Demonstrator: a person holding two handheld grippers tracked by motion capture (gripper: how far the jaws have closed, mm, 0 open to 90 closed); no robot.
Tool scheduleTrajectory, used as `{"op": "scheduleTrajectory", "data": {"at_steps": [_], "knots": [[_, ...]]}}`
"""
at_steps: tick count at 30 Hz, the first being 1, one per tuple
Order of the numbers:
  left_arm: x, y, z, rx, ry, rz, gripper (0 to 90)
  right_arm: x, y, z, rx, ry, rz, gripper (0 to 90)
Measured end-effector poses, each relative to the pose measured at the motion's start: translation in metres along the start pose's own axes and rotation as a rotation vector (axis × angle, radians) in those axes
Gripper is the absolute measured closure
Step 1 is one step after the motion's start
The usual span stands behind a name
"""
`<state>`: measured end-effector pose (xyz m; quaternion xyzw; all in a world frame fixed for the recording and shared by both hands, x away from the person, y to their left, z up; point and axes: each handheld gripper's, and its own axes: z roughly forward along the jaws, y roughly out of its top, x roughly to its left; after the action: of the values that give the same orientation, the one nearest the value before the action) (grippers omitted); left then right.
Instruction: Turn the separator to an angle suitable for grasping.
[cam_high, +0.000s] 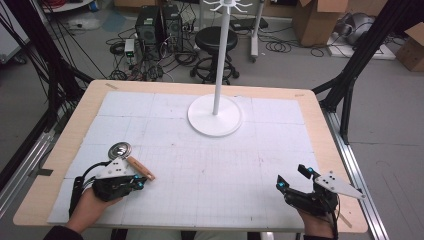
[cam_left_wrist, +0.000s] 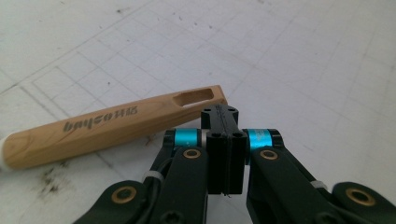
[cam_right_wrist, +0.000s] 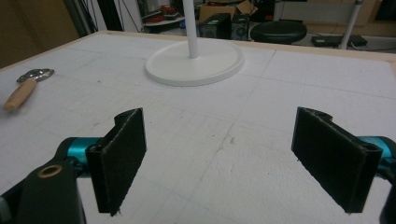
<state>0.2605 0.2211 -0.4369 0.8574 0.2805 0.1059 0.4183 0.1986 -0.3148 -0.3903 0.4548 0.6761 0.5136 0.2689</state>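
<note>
A small utensil with a light wooden handle and a round metal head lies flat on the white gridded mat at the bench's near left. The handle bears dark printed lettering and has a slot cut through its free end.

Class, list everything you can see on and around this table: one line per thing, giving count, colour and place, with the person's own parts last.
Utensil: one, wooden handle with metal head, table's left side, by the left gripper.
Stand: one, white, round base with pole, centre far part of the table.
Mat: one, white gridded, covering the table.
Table: one, light wood edge.
Stool: one, black, floor behind the table.
Cardboard boxes: several, brown, floor at far right.
Left gripper: one, black, fingers shut, tips beside the handle.
Right gripper: one, black, fingers open, near right.
</note>
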Motion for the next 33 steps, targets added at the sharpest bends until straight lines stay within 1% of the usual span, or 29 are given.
{"op": "scheduleTrajectory", "data": {"at_steps": [1, 3, 5, 6, 7, 8, 9, 10, 11, 13, 14, 15, 16, 19, 20, 21, 22, 23, 24, 25, 26, 27, 28, 29, 30, 31, 32, 33], "knots": [[0.001, 0.005, 0.007, 0.007, 0.008, 0.004, 89.7, -0.001, 0.000, 0.000, -0.004, -0.003, 0.002, 16.2], [0.002, 0.007, 0.010, 0.008, 0.014, 0.003, 89.6, -0.002, 0.000, -0.001, -0.003, -0.005, 0.005, 16.2], [0.005, 0.013, 0.021, 0.022, 0.036, -0.005, 89.6, -0.002, -0.001, -0.001, -0.005, -0.008, 0.007, 16.2], [0.005, 0.013, 0.021, 0.022, 0.036, -0.005, 89.6, -0.002, -0.001, -0.001, -0.005, -0.008, 0.007, 16.2], [0.008, 0.017, 0.029, 0.044, 0.054, -0.005, 89.7, -0.002, -0.001, -0.001, -0.002, -0.007, 0.011, 16.2], [0.008, 0.017, 0.029, 0.044, 0.054, -0.005, 89.6, -0.002, -0.001, -0.001, -0.003, -0.008, 0.011, 16.2], [0.014, 0.022, 0.035, 0.050, 0.075, -0.020, 89.6, -0.002, -0.001, -0.001, -0.001, -0.008, 0.012, 16.2], [0.016, 0.025, 0.037, 0.051, 0.086, -0.027, 89.6, -0.002, -0.001, -0.001, -0.001, -0.008, 0.014, 16.2], [0.016, 0.025, 0.037, 0.051, 0.086, -0.027, 89.6, -0.002, -0.001, -0.001, -0.001, -0.008, 0.014, 16.2], [0.025, 0.033, 0.043, 0.065, 0.122, -0.039, 89.6, -0.003, -0.002, 0.000, 0.002, -0.009, 0.016, 16.2], [0.025, 0.033, 0.043, 0.065, 0.122, -0.039, 89.6, -0.003, -0.002, 0.000, 0.002, -0.009, 0.018, 16.2], [0.030, 0.037, 0.045, 0.062, 0.144, -0.048, 89.6, -0.003, -0.002, 0.000, 0.007, -0.009, 0.022, 16.2], [0.035, 0.040, 0.045, 0.054, 0.158, -0.066, 89.7, -0.003, -0.002, 0.000, 0.006, -0.010, 0.022, 16.2], [0.044, 0.043, 0.048, 0.074, 0.188, -0.081, 89.7, -0.004, -0.002, 0.000, 0.008, -0.008, 0.021, 16.2], [0.044, 0.043, 0.048, 0.074, 0.188, -0.081, 89.6, -0.004, -0.002, 0.000, 0.007, -0.008, 0.018, 16.2], [0.050, 0.044, 0.049, 0.071, 0.208, -0.100, 89.7, -0.004, -0.002, 0.000, 0.009, -0.008, 0.022, 16.3], [0.053, 0.045, 0.049, 0.072, 0.217, -0.108, 89.6, -0.004, -0.002, 0.000, 0.008, -0.009, 0.021, 16.2], [0.055, 0.045, 0.049, 0.065, 0.226, -0.126, 89.6, -0.004, -0.002, 0.000, 0.009, -0.009, 0.022, 16.2], [0.055, 0.045, 0.049, 0.065, 0.226, -0.126, 89.7, -0.004, -0.002, 0.000, 0.009, -0.009, 0.022, 16.2], [0.061, 0.045, 0.044, 0.043, 0.224, -0.155, 89.6, -0.004, -0.003, 0.000, 0.011, -0.009, 0.026, 16.2], [0.062, 0.044, 0.039, 0.026, 0.222, -0.167, 89.6, -0.005, -0.003, 0.000, 0.010, -0.011, 0.025, 16.2], [0.064, 0.044, 0.035, 0.014, 0.224, -0.172, 89.7, -0.005, -0.003, -0.001, 0.008, -0.012, 0.026, 16.3], [0.064, 0.044, 0.035, 0.014, 0.224, -0.172, 89.7, -0.005, -0.003, -0.001, 0.008, -0.012, 0.026, 16.3], [0.069, 0.040, 0.022, -0.017, 0.239, -0.187, 89.6, -0.006, -0.003, -0.002, 0.008, -0.013, 0.032, 16.2], [0.069, 0.040, 0.022, -0.017, 0.239, -0.187, 89.7, -0.006, -0.003, -0.002, 0.008, -0.013, 0.032, 16.2], [0.077, 0.033, 0.008, -0.029, 0.274, -0.211, 89.6, -0.007, -0.003, -0.002, 0.008, -0.016, 0.035, 16.2], [0.077, 0.033, 0.008, -0.029, 0.274, -0.211, 89.6, -0.007, -0.003, -0.002, 0.008, -0.017, 0.037, 16.2], [0.085, 0.025, -0.001, -0.033, 0.297, -0.243, 89.7, -0.006, -0.003, -0.001, 0.008, -0.017, 0.036, 16.2]]}}
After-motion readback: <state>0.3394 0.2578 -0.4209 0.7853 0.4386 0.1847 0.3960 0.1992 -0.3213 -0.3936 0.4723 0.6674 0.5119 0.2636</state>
